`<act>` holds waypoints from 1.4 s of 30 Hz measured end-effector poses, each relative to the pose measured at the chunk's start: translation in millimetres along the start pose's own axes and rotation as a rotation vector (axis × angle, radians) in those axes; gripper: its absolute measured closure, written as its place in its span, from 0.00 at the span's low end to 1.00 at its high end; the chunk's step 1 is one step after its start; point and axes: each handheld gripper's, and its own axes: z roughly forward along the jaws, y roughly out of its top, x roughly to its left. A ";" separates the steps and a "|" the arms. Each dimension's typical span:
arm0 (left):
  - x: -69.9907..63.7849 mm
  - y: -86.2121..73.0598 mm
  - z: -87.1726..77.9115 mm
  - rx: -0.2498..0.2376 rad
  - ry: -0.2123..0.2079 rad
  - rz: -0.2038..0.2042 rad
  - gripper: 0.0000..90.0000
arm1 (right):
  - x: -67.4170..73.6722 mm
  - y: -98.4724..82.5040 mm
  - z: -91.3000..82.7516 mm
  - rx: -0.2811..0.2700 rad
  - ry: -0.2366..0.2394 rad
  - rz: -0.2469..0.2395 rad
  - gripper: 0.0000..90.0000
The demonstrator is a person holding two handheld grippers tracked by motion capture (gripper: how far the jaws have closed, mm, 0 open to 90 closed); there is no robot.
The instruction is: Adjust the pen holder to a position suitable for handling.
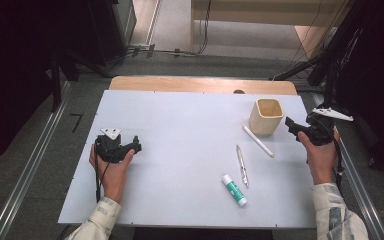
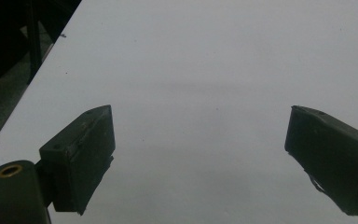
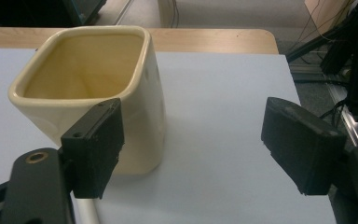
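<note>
From above, my right gripper (image 1: 292, 126) hovers just beside the cream cup (image 1: 267, 116) at the table's (image 1: 180, 125) far right; my left gripper (image 1: 132, 145) rests well apart at the left, and a white pen (image 1: 258, 141) lies in front of the cup.

My left gripper's view: jaws spread wide over bare tabletop.

My right gripper's view: jaws released (nothing between them), the cup (image 3: 93, 84) upright behind the left jaw.

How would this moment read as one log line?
left gripper: open, empty | right gripper: open, beside cup | pens, glue stick: on table
</note>
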 end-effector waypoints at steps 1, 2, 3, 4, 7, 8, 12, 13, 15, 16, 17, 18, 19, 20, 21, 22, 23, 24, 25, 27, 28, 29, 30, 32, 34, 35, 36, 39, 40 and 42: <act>0.0 0.0 0.0 0.000 0.000 0.000 0.10 | 0.0 0.0 0.0 0.000 0.000 0.000 0.22; 0.0 0.0 0.1 0.000 0.000 0.000 0.10 | 0.8 1.9 0.3 -0.001 0.004 0.001 0.22; -0.1 0.0 0.3 0.001 -0.001 -0.001 0.10 | 1.5 2.8 0.8 -0.001 0.003 0.003 0.22; -0.2 -0.1 0.4 0.003 -0.002 -0.001 0.10 | 2.0 3.4 1.4 -0.002 0.005 0.001 0.22; 0.0 0.2 0.0 -0.002 -0.004 0.001 0.10 | 2.7 4.8 3.3 0.000 0.005 -0.002 0.22; 0.0 0.2 0.0 -0.002 -0.004 0.001 0.10 | 3.1 5.5 3.7 -0.001 0.005 0.000 0.23; 0.0 0.3 0.3 -0.003 -0.006 -0.003 0.10 | 4.2 9.7 4.3 -0.002 0.003 -0.004 0.23; 0.0 0.3 0.3 -0.003 -0.006 -0.003 0.10 | 4.2 9.7 4.3 -0.002 0.003 -0.004 0.23; 0.0 0.4 0.1 -0.003 -0.006 -0.001 0.10 | 5.0 13.7 5.8 -0.006 0.000 -0.012 0.23; 0.0 0.4 0.0 -0.003 -0.006 -0.002 0.10 | 5.4 14.8 6.8 -0.005 -0.001 -0.011 0.24; 0.0 0.4 0.0 -0.003 -0.006 -0.002 0.10 | 5.7 15.6 7.9 -0.005 0.001 -0.011 0.24; 0.1 0.4 -0.1 -0.003 -0.005 -0.002 0.10 | 6.3 16.4 9.0 -0.002 -0.002 -0.007 0.25; 0.2 0.4 0.0 -0.002 -0.005 -0.002 0.10 | 6.4 17.3 10.5 0.001 -0.004 -0.010 0.25; 0.2 0.4 0.0 -0.002 -0.005 -0.002 0.10 | 6.4 17.3 10.5 0.001 -0.004 -0.010 0.25; 0.2 0.4 0.1 -0.002 -0.004 -0.002 0.10 | 6.2 19.2 13.3 0.001 -0.005 -0.009 0.25; 0.1 0.4 0.2 -0.002 -0.006 -0.002 0.10 | 6.5 20.5 14.5 0.001 -0.005 -0.006 0.26; 0.1 0.4 0.2 -0.002 -0.006 -0.002 0.10 | 6.5 21.8 15.6 0.001 -0.006 -0.008 0.26; 0.1 0.4 0.3 -0.002 -0.006 -0.002 0.10 | 6.6 23.1 16.7 0.001 -0.006 -0.007 0.26; 0.0 0.4 0.3 -0.003 -0.006 -0.002 0.10 | 6.9 24.3 17.9 0.002 -0.006 -0.008 0.27; 0.2 0.4 0.5 -0.002 -0.006 -0.002 0.10 | 7.2 25.3 19.1 0.002 -0.006 -0.008 0.27; 0.2 0.5 0.4 -0.002 -0.006 -0.002 0.10 | 7.9 26.9 21.7 0.007 -0.003 -0.004 0.28; 0.3 0.5 0.4 -0.001 -0.007 -0.002 0.10 | 7.9 26.9 21.7 0.007 -0.003 -0.004 0.28; 0.3 0.5 0.4 0.000 -0.007 -0.002 0.10 | 7.9 27.5 23.1 0.009 -0.003 -0.005 0.28; 0.6 0.6 0.4 0.000 -0.008 -0.002 0.10 | 8.4 28.8 27.3 0.016 0.001 0.001 0.30; 0.6 0.6 0.3 0.000 -0.007 -0.002 0.10 | 9.4 29.5 30.3 0.022 0.002 -0.001 0.31; 0.8 0.7 0.4 0.002 -0.009 -0.001 0.10 | 9.9 29.9 31.7 0.025 0.001 -0.003 0.31; 0.8 0.7 0.4 0.002 -0.009 -0.001 0.10 | 10.4 30.3 33.2 0.028 0.002 -0.004 0.31; 1.0 0.7 0.4 0.001 -0.009 -0.004 0.10 | 12.2 31.9 36.9 0.033 0.000 -0.004 0.31; 1.0 0.7 0.4 0.001 -0.009 -0.004 0.10 | 12.9 32.5 38.1 0.035 -0.004 -0.004 0.31; 1.2 0.7 0.5 0.002 -0.011 -0.005 0.10 | 13.6 33.5 40.7 0.039 -0.004 -0.003 0.32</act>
